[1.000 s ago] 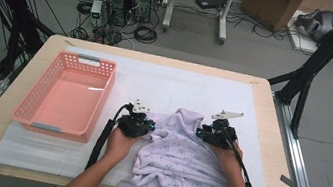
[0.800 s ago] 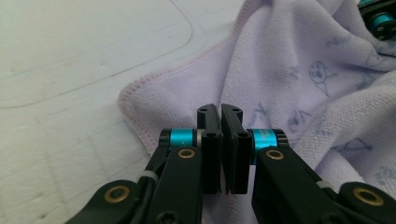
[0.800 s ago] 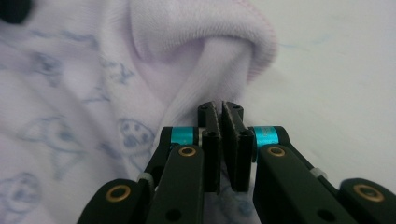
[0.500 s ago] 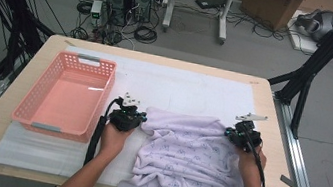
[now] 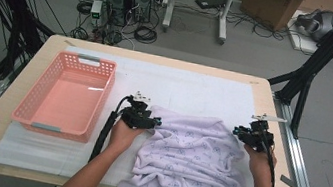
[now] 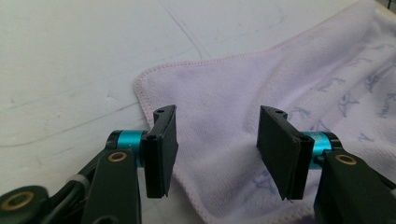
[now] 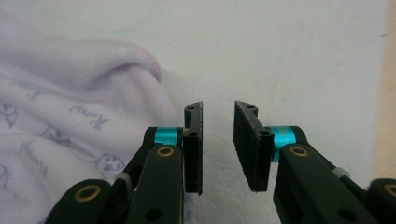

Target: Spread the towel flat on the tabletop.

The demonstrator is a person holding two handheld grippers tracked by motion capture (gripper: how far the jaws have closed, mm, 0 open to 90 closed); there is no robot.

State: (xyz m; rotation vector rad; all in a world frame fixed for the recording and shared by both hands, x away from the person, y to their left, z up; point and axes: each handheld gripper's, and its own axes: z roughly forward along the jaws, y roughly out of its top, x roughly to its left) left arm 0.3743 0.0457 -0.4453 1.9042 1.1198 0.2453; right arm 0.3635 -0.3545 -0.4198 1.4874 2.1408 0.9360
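The lilac towel [image 5: 191,166] lies spread on the white mat [image 5: 190,89], right of the pink basket [image 5: 65,97]. The left gripper [image 6: 217,149], jaws just opened and apart, straddles the towel's far-left corner without pressing it. The right gripper [image 7: 218,149], jaws just parted, stands beside the towel's far-right edge, gripping nothing.

A towel [image 5: 189,163] is lying on the mat [image 5: 190,89] covering the table [image 5: 34,50], its near part hanging over the table's front edge. A basket [image 5: 65,95] is sitting on the mat to the towel's left, well apart from it. The left gripper [image 5: 152,120] is resting at the towel's far left corner, jaws standing either side of the cloth there. The right gripper [image 5: 244,132] is sitting just off the towel's far right corner, over bare mat.
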